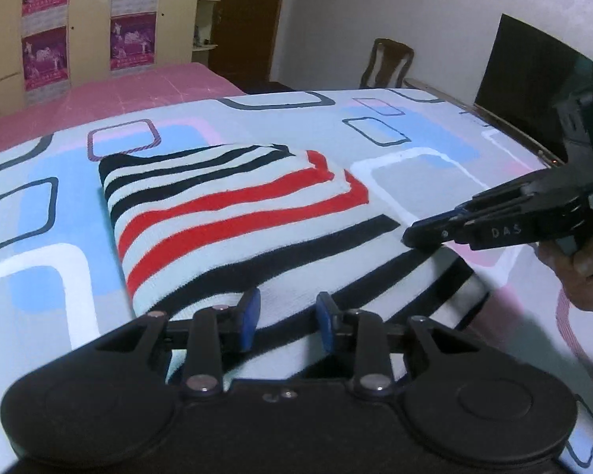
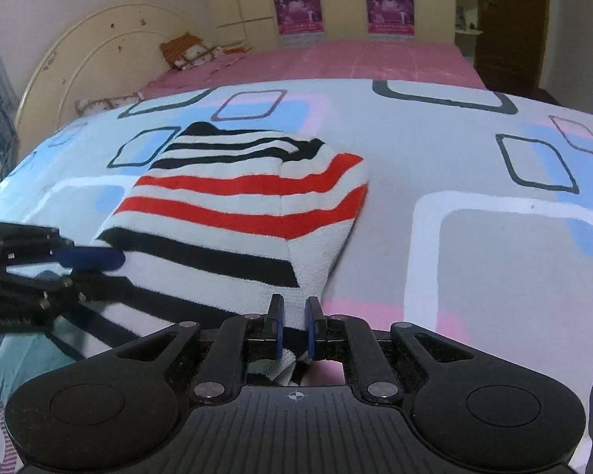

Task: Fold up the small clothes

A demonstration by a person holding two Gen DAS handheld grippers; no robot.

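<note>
I'm over the sheet (image 2: pixel 474 158), the squares-print cover spread flat across the work surface, with a pink bed (image 2: pixel 355 63) beyond it. On the sheet lies the garment (image 2: pixel 233 213), striped white, red and black, already doubled so the red-striped part sits on top and its near edge runs toward both my tools.

My right gripper (image 2: pixel 294 326) is clenched on the garment's near corner; I see cloth pinched between the blue pads and a bit poking out behind them. My left gripper (image 1: pixel 286 316) sits at the near edge with cloth between its jaws, which stand partly apart; I can't tell if the pads actually bite.

My read: I'm picking up the near edge with 2 grips to carry it over for the next fold. To do it well I want the left pinch confirmed first, then both corners lifted level and together, edge kept taut between them, and laid squarely on the far edge so the stripes line up and no layer drags underneath.
</note>
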